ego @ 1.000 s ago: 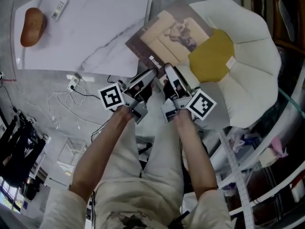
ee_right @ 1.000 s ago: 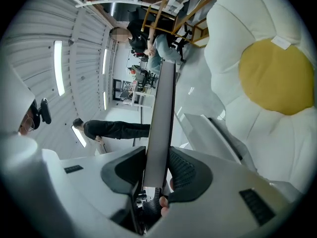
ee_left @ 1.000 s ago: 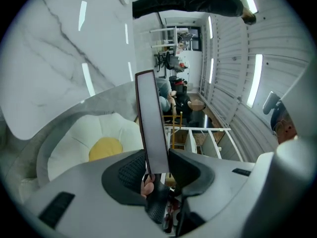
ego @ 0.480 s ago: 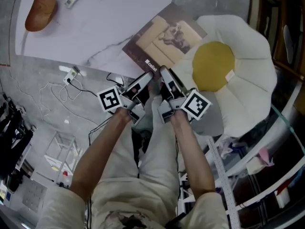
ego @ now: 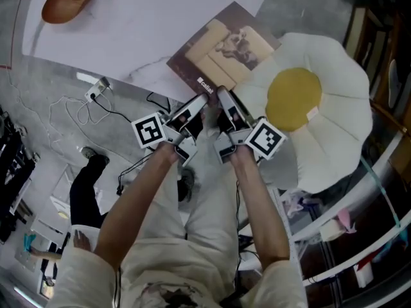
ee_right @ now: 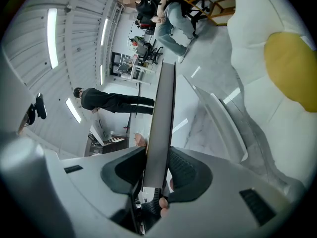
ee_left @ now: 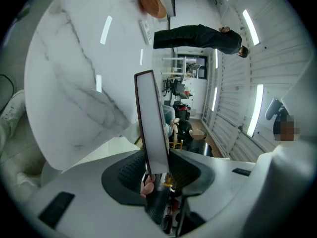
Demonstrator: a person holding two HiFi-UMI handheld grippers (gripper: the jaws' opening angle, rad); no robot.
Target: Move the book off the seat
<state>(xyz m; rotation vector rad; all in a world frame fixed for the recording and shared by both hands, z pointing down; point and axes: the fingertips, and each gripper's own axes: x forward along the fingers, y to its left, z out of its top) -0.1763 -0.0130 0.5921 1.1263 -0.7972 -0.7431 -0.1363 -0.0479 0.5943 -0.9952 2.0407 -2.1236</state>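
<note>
On the book (ego: 225, 50), left tongs (ego: 203, 99) and right tongs (ego: 222, 94) pinch its near edge.

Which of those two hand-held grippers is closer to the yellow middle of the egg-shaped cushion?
Right. The right gripper clamps the book's near edge beside the cushion's yellow centre; the left gripper clamps the same edge farther off, on the table's side.
</note>
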